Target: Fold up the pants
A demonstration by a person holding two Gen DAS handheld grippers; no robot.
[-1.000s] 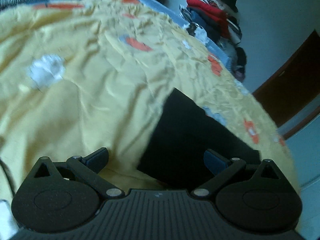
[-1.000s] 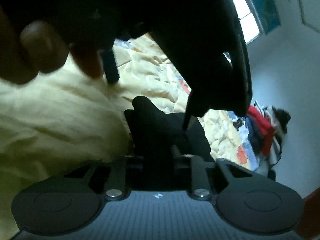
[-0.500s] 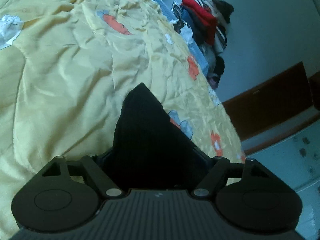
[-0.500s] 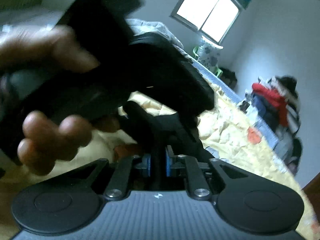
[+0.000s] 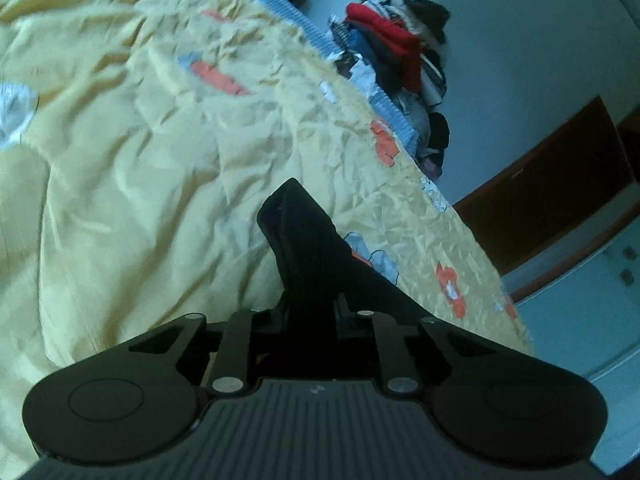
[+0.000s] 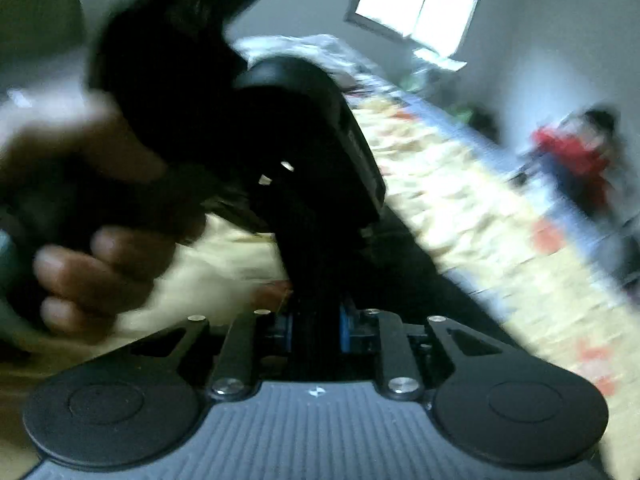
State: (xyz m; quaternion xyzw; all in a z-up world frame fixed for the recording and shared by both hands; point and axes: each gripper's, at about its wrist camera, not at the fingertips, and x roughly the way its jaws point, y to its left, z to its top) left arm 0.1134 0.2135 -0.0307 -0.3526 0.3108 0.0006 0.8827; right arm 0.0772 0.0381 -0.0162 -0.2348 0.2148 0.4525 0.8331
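You are working over a yellow bedspread (image 5: 132, 168) printed with orange and white patches, which is filling most of the left wrist view and running away in a blurred band through the right wrist view. Past its blue-edged far side, a pile of clothes (image 5: 396, 52) topped with something red is sitting against the wall, and a bright window (image 6: 420, 4) is showing high in the right wrist view.

The black pants (image 5: 308, 248) are lying on the bedspread near its right edge, with one bunched corner standing up between your left gripper (image 5: 312, 312) fingers — its jaws have just been closing, and they are now pinching that fabric.

Your right gripper (image 6: 316, 326) is clamping a fold of the same dark cloth between its blue pads (image 6: 285, 330), though its jaws have just been easing apart slightly. Your left hand (image 6: 92, 248) is looming close and blurred in front of it, wrapped around the other gripper's black handle.
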